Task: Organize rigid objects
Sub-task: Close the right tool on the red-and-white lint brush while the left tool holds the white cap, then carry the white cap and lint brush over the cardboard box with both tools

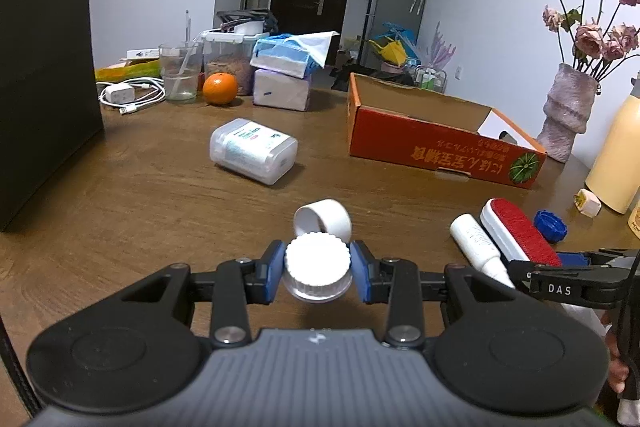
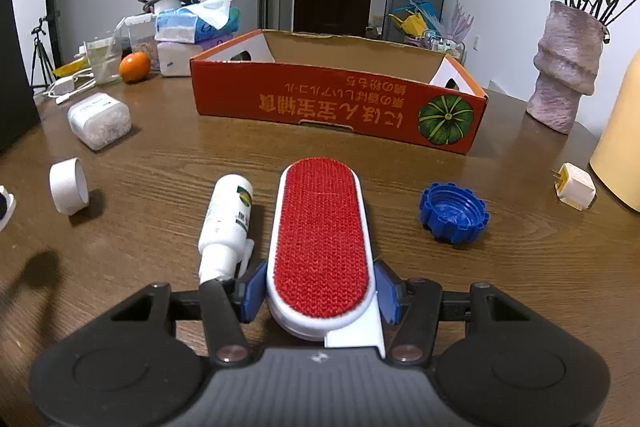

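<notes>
The job looks barely begun. The orange cardboard box (image 2: 336, 99) at the far side of the tabletop (image 2: 160, 155) shows nothing inside it from these angles, though its floor is mostly hidden behind the near wall.

The left tongs (image 1: 319, 269) are closed on a small white-capped jar (image 1: 318, 273), which seems lifted a little off the wood, with a shadow under it. The right tongs (image 2: 320, 291) grip the near end of a red lint brush (image 2: 320, 239); I cannot tell whether it is raised or resting on the wood.

Loose on the tabletop lie a white spray bottle (image 2: 228, 223) just left of the brush, a blue cap (image 2: 454, 211) to its right, a white ring (image 2: 69, 185) at the left, a clear plastic container (image 2: 99, 121) on its side further back, and a small white plug (image 2: 575, 185) at the right edge. By my reckoning, two things are in hand and five more wait.
</notes>
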`<action>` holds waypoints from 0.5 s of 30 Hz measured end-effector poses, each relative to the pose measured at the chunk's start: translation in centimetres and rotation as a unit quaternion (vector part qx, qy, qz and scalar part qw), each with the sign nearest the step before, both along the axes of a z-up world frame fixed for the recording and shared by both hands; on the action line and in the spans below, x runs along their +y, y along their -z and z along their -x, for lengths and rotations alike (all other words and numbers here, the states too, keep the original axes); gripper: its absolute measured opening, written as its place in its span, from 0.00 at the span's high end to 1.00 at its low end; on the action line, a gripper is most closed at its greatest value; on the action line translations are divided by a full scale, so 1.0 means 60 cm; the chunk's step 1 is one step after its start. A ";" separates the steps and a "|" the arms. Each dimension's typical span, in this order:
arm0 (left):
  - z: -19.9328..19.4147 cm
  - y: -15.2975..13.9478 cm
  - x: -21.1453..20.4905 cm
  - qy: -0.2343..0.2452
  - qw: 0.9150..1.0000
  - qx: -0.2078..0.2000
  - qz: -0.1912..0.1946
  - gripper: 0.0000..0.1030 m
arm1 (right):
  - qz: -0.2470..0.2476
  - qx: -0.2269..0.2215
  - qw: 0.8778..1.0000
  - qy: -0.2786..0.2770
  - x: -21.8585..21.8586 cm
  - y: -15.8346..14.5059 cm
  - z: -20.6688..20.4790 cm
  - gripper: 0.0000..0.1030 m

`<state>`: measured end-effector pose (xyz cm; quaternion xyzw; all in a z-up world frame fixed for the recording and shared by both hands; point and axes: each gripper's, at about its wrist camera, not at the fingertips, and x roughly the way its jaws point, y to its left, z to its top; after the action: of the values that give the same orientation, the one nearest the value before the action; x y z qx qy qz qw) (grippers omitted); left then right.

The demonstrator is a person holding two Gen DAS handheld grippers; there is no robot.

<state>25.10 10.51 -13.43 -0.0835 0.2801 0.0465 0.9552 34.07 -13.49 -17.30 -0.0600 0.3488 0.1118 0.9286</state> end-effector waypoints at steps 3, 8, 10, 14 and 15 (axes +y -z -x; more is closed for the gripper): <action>-0.004 -0.008 -0.008 0.006 1.000 -0.005 -0.002 0.65 | -0.006 -0.004 1.000 0.000 -0.003 -0.006 0.003 0.47; -0.014 -0.021 -0.023 0.016 1.000 -0.015 -0.004 0.65 | -0.012 -0.015 1.000 0.001 -0.010 -0.021 0.005 0.47; -0.019 -0.026 -0.029 0.020 1.000 -0.019 -0.004 0.65 | -0.012 -0.018 1.000 0.003 -0.013 -0.027 0.005 0.47; -0.028 -0.036 -0.042 0.027 0.999 -0.025 -0.005 0.65 | -0.015 -0.027 1.000 0.005 -0.019 -0.039 0.003 0.47; -0.031 -0.039 -0.045 0.028 0.999 -0.026 -0.006 0.65 | -0.016 -0.029 0.999 0.006 -0.020 -0.042 0.003 0.47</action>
<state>26.93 7.83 -11.11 -0.0715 0.2571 0.0195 0.9635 33.92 -14.71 -14.76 -0.0467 0.3204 0.1101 0.9397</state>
